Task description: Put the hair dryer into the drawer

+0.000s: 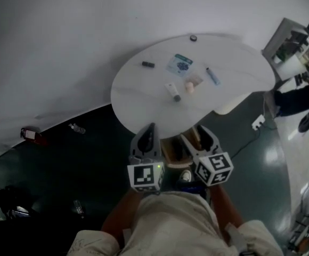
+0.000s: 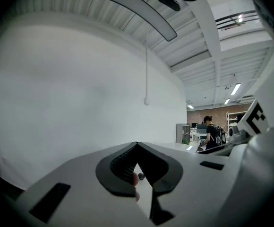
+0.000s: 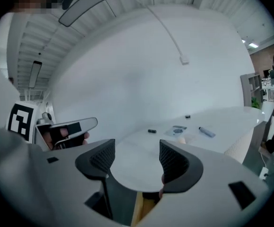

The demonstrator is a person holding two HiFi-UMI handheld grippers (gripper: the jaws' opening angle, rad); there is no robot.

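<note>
I am holding both grippers low and close to my body, just at the near edge of the round white desk (image 1: 138, 97), which I judge is where I need to be to work the drawer. The left gripper (image 1: 150, 128) is showing its jaws brought together at the tips with nothing pinched between them; only a sliver of the desk is peeking through the small gap behind them. The right gripper (image 1: 193, 132) is showing its jaws spread wide and empty, with the bare desk edge framed between them, so I judge it is being kept ready to take hold of something.

Between the two grippers, under the desk edge, a tan-sided box is showing, probably the drawer (image 1: 168, 149) pulled out. Something dark is lying in it, but I cannot tell what it is. I am not finding the hair dryer in any view, neither on the desk nor in a gripper.

On the desk I am counting six small things, all lying well back from the edge: one black cap (image 1: 193, 38), one short black stick (image 1: 148, 64), one flat packet (image 1: 180, 64), one blue pen (image 1: 213, 76), one white tube (image 1: 172, 92) and one pink lump (image 1: 192, 84).
</note>
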